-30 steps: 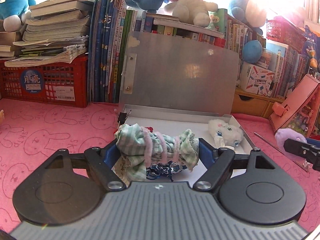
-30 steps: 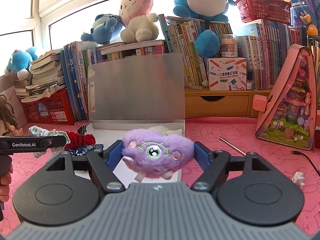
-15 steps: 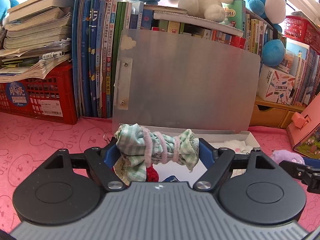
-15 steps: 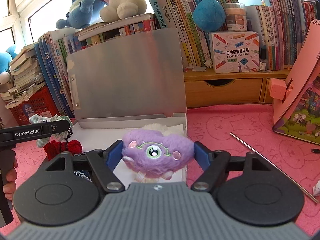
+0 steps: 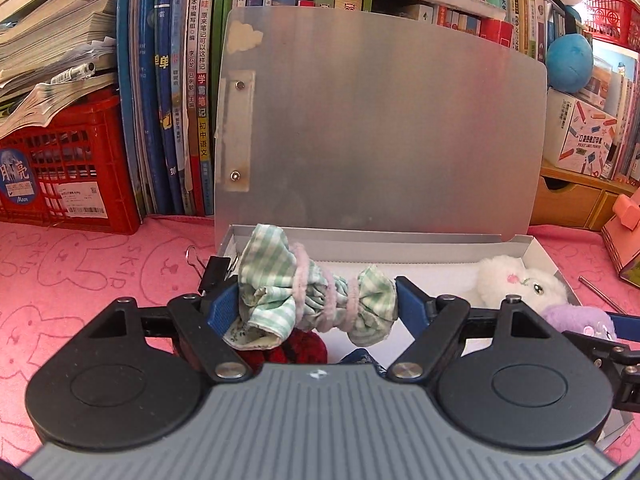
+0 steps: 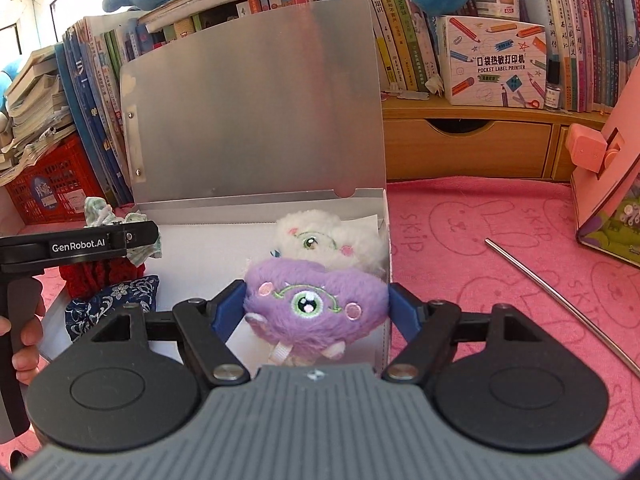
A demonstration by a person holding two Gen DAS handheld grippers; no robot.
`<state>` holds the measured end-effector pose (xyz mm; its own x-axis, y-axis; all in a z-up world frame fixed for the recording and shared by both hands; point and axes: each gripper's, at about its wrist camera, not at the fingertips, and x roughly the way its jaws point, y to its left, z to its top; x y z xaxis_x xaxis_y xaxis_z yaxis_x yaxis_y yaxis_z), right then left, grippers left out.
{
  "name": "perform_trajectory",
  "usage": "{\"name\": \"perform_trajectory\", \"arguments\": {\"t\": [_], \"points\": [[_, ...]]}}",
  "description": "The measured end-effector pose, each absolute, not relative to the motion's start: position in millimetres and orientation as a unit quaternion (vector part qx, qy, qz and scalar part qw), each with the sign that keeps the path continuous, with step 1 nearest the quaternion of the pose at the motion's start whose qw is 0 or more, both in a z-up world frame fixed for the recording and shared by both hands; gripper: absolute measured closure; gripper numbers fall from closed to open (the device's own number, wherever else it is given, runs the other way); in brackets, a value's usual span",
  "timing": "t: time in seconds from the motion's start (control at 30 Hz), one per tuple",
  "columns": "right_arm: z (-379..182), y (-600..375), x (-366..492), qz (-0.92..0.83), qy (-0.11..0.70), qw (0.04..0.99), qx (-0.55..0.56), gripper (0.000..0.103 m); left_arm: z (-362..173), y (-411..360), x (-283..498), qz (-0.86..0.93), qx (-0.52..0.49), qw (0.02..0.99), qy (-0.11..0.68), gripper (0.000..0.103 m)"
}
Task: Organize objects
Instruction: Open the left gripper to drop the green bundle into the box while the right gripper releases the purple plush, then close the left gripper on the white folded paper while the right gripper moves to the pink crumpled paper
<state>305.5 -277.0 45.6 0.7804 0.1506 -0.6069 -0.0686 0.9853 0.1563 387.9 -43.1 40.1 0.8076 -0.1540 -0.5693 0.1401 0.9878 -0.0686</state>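
Observation:
My left gripper [image 5: 316,304] is shut on a green checked scrunchie [image 5: 312,296] and holds it over the left end of the open white box [image 5: 360,240]. A red scrunchie [image 5: 296,350] and a blue patterned one [image 6: 108,304] lie in the box below it. My right gripper [image 6: 316,308] is shut on a purple plush toy [image 6: 316,304] over the box's right side [image 6: 387,216], just in front of a white plush toy [image 6: 324,236] that lies in the box. The purple toy [image 5: 576,318] and white toy [image 5: 516,284] also show in the left wrist view.
The box's grey lid [image 5: 380,120] stands upright against rows of books [image 5: 172,80]. A red crate [image 5: 60,168] stands at left. A black binder clip [image 5: 212,274] lies by the box's left corner. A metal rod [image 6: 560,300] and a pink case [image 6: 608,184] are on the pink mat at right.
Both grippers have moved forward and down toward the box, each still holding its object. The purple toy now sits close in front of the white toy.

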Motion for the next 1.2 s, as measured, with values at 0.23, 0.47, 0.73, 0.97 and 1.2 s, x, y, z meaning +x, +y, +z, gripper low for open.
{"name": "perform_trajectory", "arguments": {"t": [0.23, 0.47, 0.73, 0.97, 1.2], "points": [[49, -273, 304, 0.063, 0.311, 0.947, 0.053, 0.019, 42, -44, 381, -0.083, -0.003, 0.953, 0.29, 0.015], [63, -271, 290, 0.062, 0.291, 0.953, 0.057, 0.016, 60, -43, 363, -0.085, 0.001, 0.957, 0.276, 0.01], [83, -266, 254, 0.068, 0.268, 0.96, 0.051, 0.016, 83, -37, 316, -0.099, 0.008, 0.961, 0.258, 0.01], [94, -257, 206, 0.084, 0.25, 0.964, 0.037, 0.016, 88, -23, 253, -0.118, -0.014, 0.959, 0.257, 0.009], [91, -248, 150, 0.107, 0.239, 0.964, 0.033, 0.015, 85, -16, 179, -0.142, 0.002, 0.962, 0.234, 0.009]]}}
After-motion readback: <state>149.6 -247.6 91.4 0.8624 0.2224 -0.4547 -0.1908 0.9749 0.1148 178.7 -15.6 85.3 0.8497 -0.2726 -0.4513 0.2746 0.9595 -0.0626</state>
